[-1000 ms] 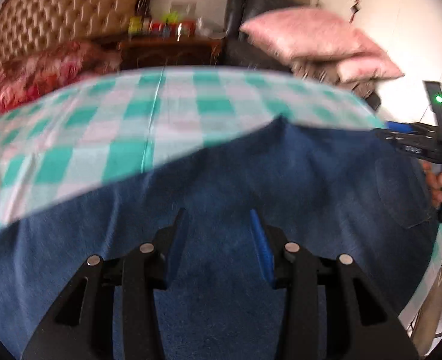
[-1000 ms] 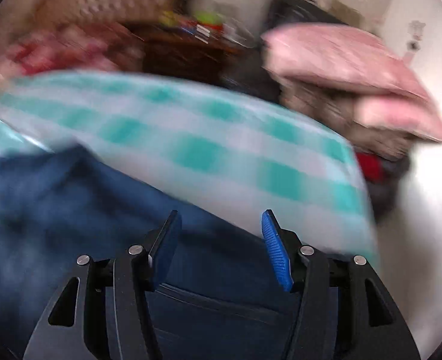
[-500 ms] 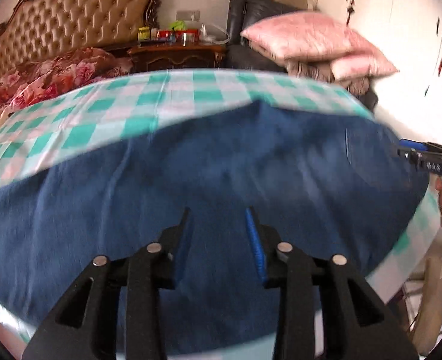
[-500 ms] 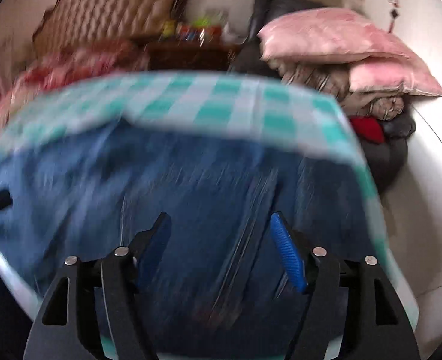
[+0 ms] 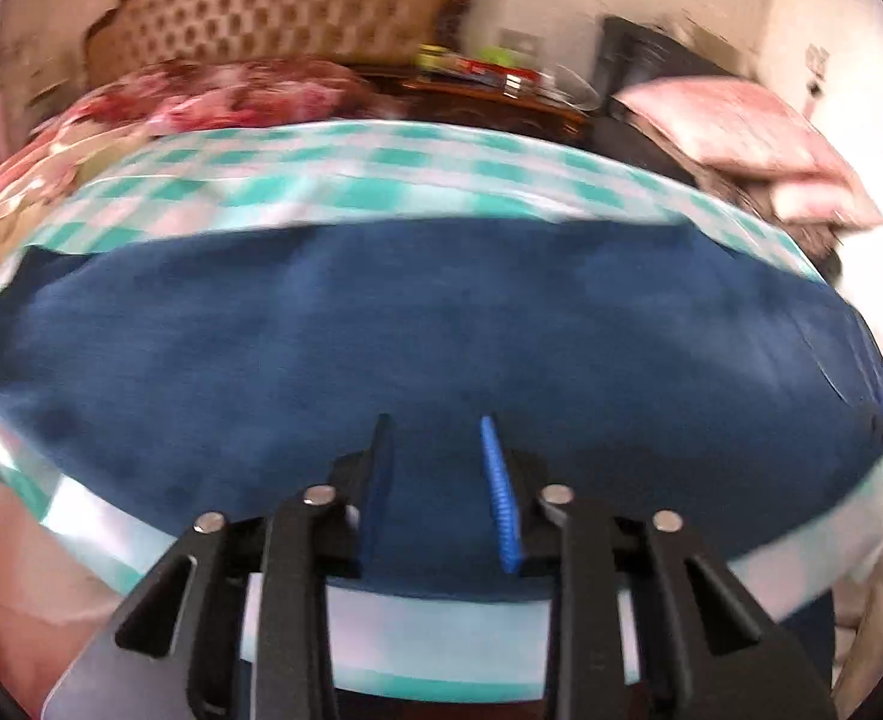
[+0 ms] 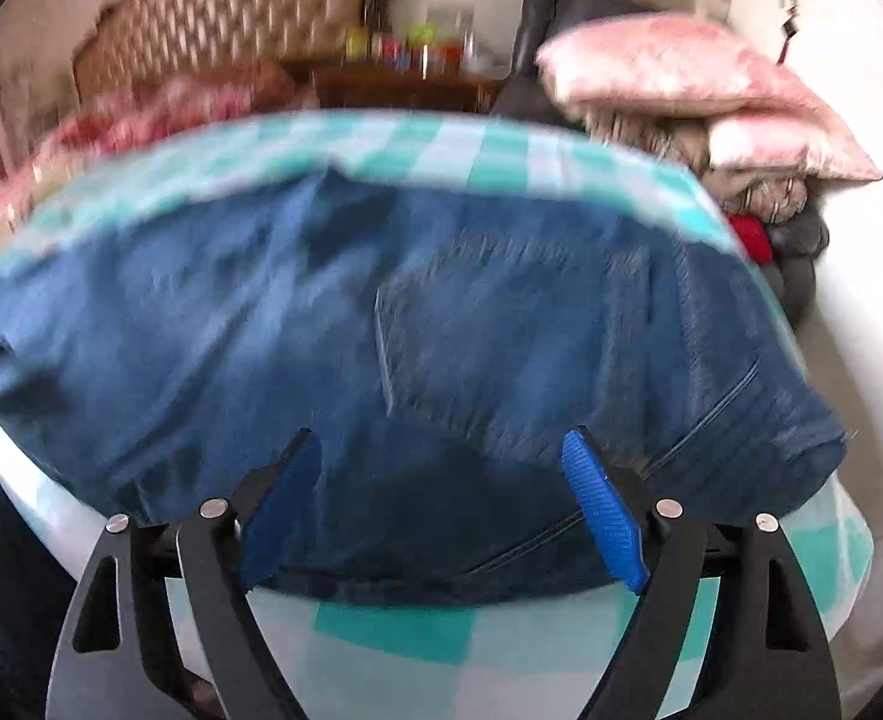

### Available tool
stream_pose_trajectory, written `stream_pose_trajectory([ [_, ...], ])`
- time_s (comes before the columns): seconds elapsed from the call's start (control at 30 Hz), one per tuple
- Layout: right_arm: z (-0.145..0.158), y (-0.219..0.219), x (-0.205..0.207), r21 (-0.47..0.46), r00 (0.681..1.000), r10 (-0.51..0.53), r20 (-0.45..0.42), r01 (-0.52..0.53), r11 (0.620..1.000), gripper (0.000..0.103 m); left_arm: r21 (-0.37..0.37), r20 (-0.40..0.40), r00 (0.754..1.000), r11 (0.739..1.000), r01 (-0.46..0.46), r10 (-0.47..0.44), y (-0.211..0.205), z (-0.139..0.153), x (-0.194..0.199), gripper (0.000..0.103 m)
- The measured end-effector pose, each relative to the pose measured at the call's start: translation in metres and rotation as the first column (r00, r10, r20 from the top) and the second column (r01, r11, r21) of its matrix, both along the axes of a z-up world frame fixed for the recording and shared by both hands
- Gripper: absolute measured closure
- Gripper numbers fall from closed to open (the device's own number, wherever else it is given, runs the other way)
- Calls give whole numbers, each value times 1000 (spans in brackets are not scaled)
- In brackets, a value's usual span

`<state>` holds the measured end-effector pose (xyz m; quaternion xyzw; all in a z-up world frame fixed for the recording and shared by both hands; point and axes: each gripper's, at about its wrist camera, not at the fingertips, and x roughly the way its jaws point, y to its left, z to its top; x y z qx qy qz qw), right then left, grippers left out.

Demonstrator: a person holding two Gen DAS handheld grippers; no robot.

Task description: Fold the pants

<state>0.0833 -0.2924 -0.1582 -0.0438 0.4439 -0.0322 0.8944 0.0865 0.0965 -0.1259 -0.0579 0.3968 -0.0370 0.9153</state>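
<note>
Denim pants (image 6: 441, 348) are judged soft, heavyish; waistband corners are advised; left hand-held gripper (image 5: 435, 480) narrowly parted, right hand-held gripper (image 6: 441, 504) wide, both empty.

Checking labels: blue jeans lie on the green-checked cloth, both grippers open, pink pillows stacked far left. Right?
One error: the pink pillows are stacked at the far right, not left, as the right wrist view shows. The rest holds: the blue jeans lie on the green-checked cloth, and the left gripper and right gripper are both open.
</note>
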Motion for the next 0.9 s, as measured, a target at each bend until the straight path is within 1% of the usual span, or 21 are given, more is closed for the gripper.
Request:
stream_pose_trajectory([
  [0.03,-6,1,0,-16,1000,-5,-17,5,1000,24,9,7,1000,1000,-30,29,22,3,8,74],
  [0.1,-7,6,-3,-38,1000,-11,-3,11,999,24,68,20,994,991,-112,111,67,8,25,76],
  [0.17,-7,6,-2,-37,1000,-16,-15,15,999,23,117,-15,985,979,-169,172,120,5,52,76],
  [0.23,-7,7,0,-33,999,-25,-31,24,999,23,156,-61,978,969,-190,201,158,-5,75,76],
  [0.27,-7,7,0,-38,999,-30,-34,29,999,22,186,-119,968,963,-197,221,186,-15,90,76],
  [0.3,-7,8,-1,-46,999,-33,-34,32,998,22,196,-139,966,962,-190,219,200,-20,97,75],
  [0.33,-6,9,-1,-50,999,-38,-36,36,998,22,182,-126,972,968,-172,197,219,-18,102,75],
  [0.37,-5,10,-2,-53,998,-43,-36,41,998,22,209,-127,970,961,-180,209,231,-16,105,75],
  [0.4,-3,10,-2,-57,998,-51,-40,48,997,22,298,-127,953,927,-226,274,251,-11,109,75],
  [0.43,-1,11,-2,-59,997,-62,-45,59,996,22,313,-109,940,909,-276,323,266,-5,105,76],
  [0.47,1,12,-2,-60,997,-70,-44,68,996,22,278,-93,931,907,-316,353,279,2,100,76],
  [0.53,14,21,-1,-18,999,-51,-14,50,999,22,87,-56,910,910,-405,410,314,21,75,76],
  [0.57,20,26,0,-7,999,-40,2,40,999,22,53,-45,904,905,-423,425,320,25,66,76],
  [0.63,34,46,4,7,999,-5,46,5,1000,22,9,-16,876,876,-482,482,331,30,42,77],
  [0.67,37,53,6,20,999,5,53,-6,1000,22,-23,-9,873,873,-487,487,333,29,30,78],
  [0.7,39,63,11,48,998,13,60,-16,999,22,-30,-7,882,881,-472,472,331,25,21,78],
  [0.73,38,72,15,61,998,15,59,-18,998,22,-9,-10,887,887,-463,462,324,23,15,78],
  [0.8,31,92,24,37,1000,16,25,-17,999,22,41,-25,912,911,-409,410,306,13,11,78],
  [0.83,28,101,27,28,1000,9,10,-9,1000,22,114,-26,920,915,-387,392,296,8,9,76],
  [0.87,26,106,29,32,1000,5,5,-5,999,22,181,-31,920,908,-378,390,292,2,11,76],
  [0.9,21,112,29,37,1000,2,-10,-2,999,22,215,-45,912,896,-389,407,290,-3,15,75],
])
